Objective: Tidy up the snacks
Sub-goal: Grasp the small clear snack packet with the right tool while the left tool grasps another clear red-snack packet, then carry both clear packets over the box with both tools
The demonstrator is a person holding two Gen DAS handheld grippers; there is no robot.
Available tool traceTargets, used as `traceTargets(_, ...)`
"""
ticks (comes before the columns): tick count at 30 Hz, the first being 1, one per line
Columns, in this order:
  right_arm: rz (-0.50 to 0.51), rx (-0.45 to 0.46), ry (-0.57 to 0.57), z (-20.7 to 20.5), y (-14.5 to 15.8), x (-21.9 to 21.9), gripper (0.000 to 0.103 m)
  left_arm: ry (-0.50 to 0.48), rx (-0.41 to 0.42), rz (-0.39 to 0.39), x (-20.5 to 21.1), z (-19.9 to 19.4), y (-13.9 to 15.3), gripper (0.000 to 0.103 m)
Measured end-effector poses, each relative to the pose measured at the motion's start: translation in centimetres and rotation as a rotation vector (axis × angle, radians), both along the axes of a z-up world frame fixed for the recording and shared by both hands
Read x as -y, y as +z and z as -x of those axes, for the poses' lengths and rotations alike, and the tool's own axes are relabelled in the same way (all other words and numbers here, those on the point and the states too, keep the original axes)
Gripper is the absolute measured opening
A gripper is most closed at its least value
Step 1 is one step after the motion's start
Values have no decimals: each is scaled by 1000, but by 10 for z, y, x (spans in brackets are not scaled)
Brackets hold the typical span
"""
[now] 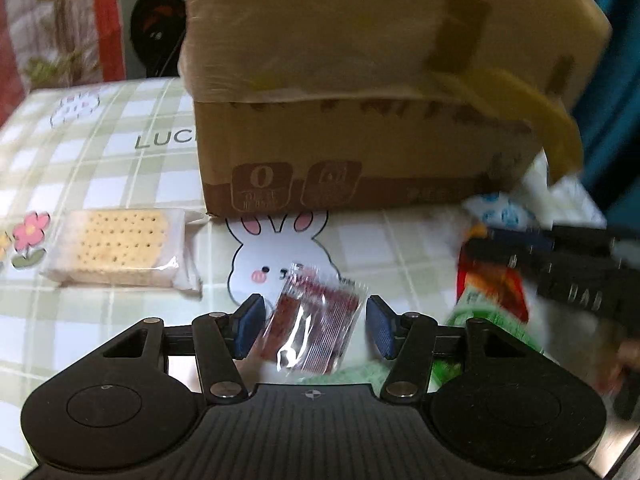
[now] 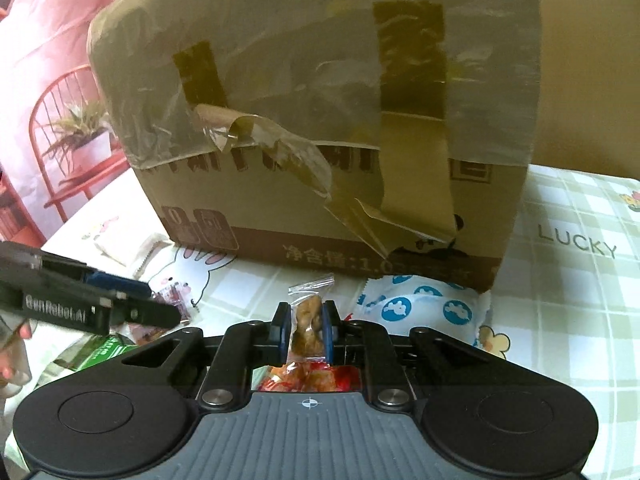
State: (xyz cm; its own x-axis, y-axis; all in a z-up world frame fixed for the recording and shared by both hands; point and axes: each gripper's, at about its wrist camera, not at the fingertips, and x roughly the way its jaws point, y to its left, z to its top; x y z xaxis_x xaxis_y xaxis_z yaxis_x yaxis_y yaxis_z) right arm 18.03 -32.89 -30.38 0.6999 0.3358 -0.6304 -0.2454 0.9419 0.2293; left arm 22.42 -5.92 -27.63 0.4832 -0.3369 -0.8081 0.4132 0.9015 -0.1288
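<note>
Near the counter's middle, before the taped cardboard box [image 2: 312, 128], the right gripper [image 2: 306, 330] is clamped on a brown snack in clear wrap [image 2: 307, 320]. The left gripper [image 1: 314, 326] stands open around a red packet [image 1: 316, 328], pads apart from it.

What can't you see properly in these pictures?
- Inside the taped brown cardboard box: both views, its walls hide it.
- Blurred red-and-green packets: left wrist view, the right gripper covers them.
- Red packet: right wrist view, mostly behind the gripper body.
- Box lettering: left wrist view, blurred.
</note>
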Motion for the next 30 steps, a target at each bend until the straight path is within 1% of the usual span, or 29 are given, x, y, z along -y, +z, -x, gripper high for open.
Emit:
traceTargets(7, -29, 6, -28, 3, -5, -1, 15, -65, 50, -81, -3, 5, -1, 61)
traceTargets(11, -39, 12, -37, 8, -2, 0, 15, -90, 69, -131, 8, 9, -3, 68)
traceTargets(13, -42, 16, -39, 11, 0, 0, 15, -103, 85, -138, 14, 11, -5, 69)
traceTargets(14, -41, 19, -40, 12, 2, 0, 15, -103, 88, -138, 15, 12, -5, 69)
traceTargets(15, -42, 21, -40, 14, 3, 0, 15, -99, 85, -131, 15, 11, -5, 66)
traceTargets(16, -43, 25, -40, 16, 6, 1, 15, -96, 89, -126, 13, 13, -5, 60)
traceTargets(17, -43, 28, -40, 18, 7, 1, 15, -95, 99, -124, 12, 14, -3, 44)
traceTargets(20, -39, 45, -38, 22, 13, 0, 15, -89, 92, -113, 9, 16, 0, 41)
traceTargets(24, -36, 90, -33, 31, 29, 1, 15, -61, 130, -67, 2, 23, 18, 41)
traceTargets(30, -33, 195, -26, 44, 64, 6, 15, -39, 259, 11, -12, 34, 71, 41)
